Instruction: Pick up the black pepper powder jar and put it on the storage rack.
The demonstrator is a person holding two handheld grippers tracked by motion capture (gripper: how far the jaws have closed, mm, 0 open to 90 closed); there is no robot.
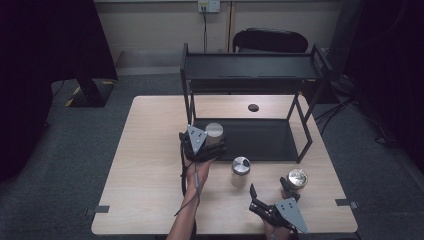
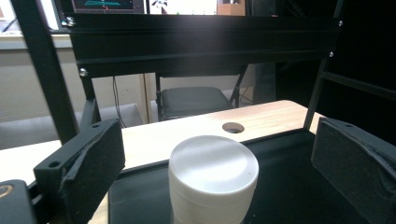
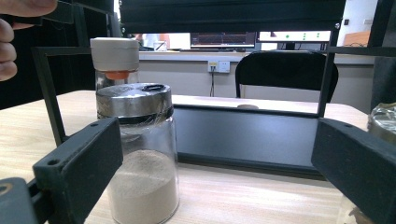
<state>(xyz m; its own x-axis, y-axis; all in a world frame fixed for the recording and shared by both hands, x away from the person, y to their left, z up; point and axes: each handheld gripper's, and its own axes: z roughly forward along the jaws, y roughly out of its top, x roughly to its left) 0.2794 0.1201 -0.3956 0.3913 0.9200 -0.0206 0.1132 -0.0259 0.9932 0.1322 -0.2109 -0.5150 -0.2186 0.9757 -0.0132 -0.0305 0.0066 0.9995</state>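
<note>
Pale wooden table (image 1: 150, 165) on grey, perhaps carpeted floor (image 1: 75, 165), 1 dark chair (image 1: 270, 40) behind.

White-lidded jar (image 1: 214, 131) upright on the black rack's (image 1: 280, 142) bottom tray; steel-capped powder shaker (image 1: 240, 171) upright on table.

I saw a black rack (image 1: 250, 75) on pale wood-grain table (image 1: 150, 165), white-lidded jar (image 2: 212, 179), and tan powder in a clear, silver-capped shaker (image 3: 140, 154).
</note>
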